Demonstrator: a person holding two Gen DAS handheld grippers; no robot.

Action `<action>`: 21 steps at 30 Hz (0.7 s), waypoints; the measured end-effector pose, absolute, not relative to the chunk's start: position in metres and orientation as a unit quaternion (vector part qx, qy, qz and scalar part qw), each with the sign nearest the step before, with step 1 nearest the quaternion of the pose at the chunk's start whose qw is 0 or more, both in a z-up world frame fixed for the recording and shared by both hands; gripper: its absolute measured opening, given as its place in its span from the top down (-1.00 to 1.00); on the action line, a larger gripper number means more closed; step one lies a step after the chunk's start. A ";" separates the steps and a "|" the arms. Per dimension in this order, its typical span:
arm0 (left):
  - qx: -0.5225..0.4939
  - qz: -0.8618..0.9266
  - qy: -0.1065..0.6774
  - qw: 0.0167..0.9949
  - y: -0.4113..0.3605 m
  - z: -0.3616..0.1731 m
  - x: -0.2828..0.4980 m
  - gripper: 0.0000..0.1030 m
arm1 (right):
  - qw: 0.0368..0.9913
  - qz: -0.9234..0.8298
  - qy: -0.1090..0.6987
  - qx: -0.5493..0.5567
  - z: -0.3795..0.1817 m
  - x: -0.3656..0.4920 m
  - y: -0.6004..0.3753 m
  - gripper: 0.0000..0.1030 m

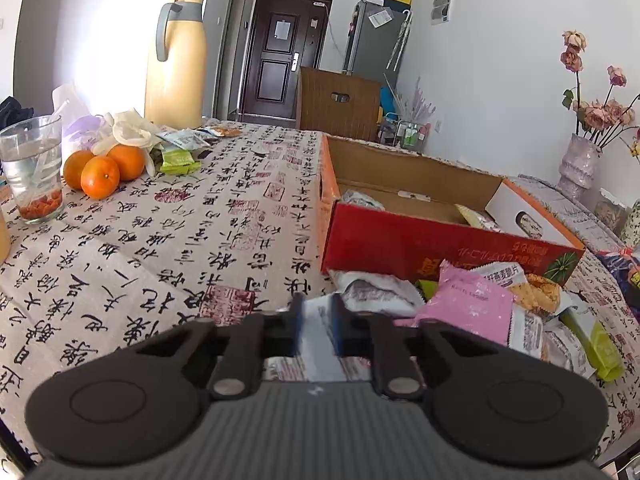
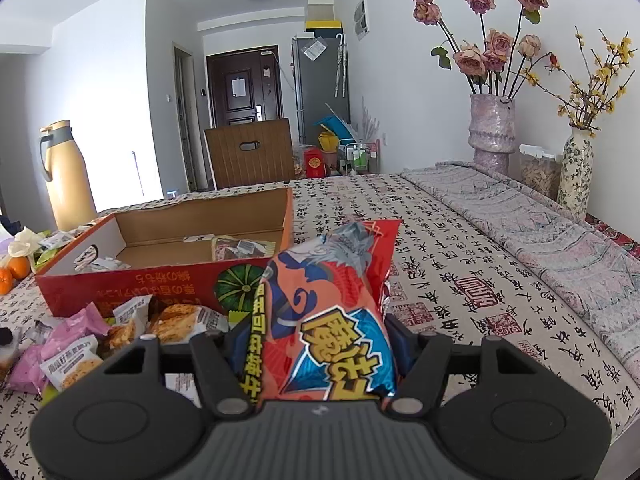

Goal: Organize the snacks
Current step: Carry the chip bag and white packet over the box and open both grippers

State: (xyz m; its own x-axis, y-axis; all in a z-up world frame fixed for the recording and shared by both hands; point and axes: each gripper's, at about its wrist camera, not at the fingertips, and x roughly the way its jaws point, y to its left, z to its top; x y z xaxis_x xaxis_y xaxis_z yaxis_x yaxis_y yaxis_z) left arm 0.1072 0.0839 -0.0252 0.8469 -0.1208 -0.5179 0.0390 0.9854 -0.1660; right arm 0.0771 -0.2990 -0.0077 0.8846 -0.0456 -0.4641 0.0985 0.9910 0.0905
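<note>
An open red and orange cardboard box [image 1: 440,240] [image 2: 132,280] stands on the table and holds a few snack packets. A pile of loose snack packets [image 1: 480,304] [image 2: 80,340] lies in front of it. My left gripper [image 1: 318,324] is shut on a white snack packet [image 1: 316,340], low over the tablecloth just left of the pile. My right gripper [image 2: 320,344] is shut on a large red and blue snack bag [image 2: 332,308], held upright in front of the box's right end.
A yellow thermos [image 1: 176,60], a glass of water [image 1: 32,168], three oranges [image 1: 102,172] and more packets [image 1: 180,148] sit at the far left. Flower vases [image 2: 492,132] and a jar [image 2: 538,172] stand at the right. A chair [image 2: 248,152] is behind the table.
</note>
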 end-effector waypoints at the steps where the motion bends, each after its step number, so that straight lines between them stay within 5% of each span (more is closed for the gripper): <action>1: -0.074 -0.041 0.271 0.959 0.084 -0.024 0.107 0.78 | 0.969 -0.036 0.237 0.056 -0.008 0.077 -0.299 -0.24; 10: -0.072 -0.032 0.287 0.955 0.085 -0.031 0.110 0.63 | 0.968 -0.033 0.241 0.058 -0.009 0.078 -0.300 -0.25; 14: -0.064 -0.031 0.299 0.952 0.088 -0.037 0.110 0.00 | 0.968 -0.033 0.242 0.058 -0.010 0.078 -0.300 -0.25; 21: -0.056 -0.022 0.325 0.944 0.090 -0.046 0.116 -0.01 | 0.967 -0.030 0.246 0.058 -0.012 0.081 -0.298 -0.25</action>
State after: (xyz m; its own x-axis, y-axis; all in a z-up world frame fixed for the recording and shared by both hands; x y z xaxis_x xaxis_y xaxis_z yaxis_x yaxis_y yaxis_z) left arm 0.1159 0.0902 -0.0461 0.7877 -0.0774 -0.6112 0.0043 0.9927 -0.1202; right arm 0.0805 -0.2982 -0.0123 0.8775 -0.0287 -0.4787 0.0861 0.9914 0.0983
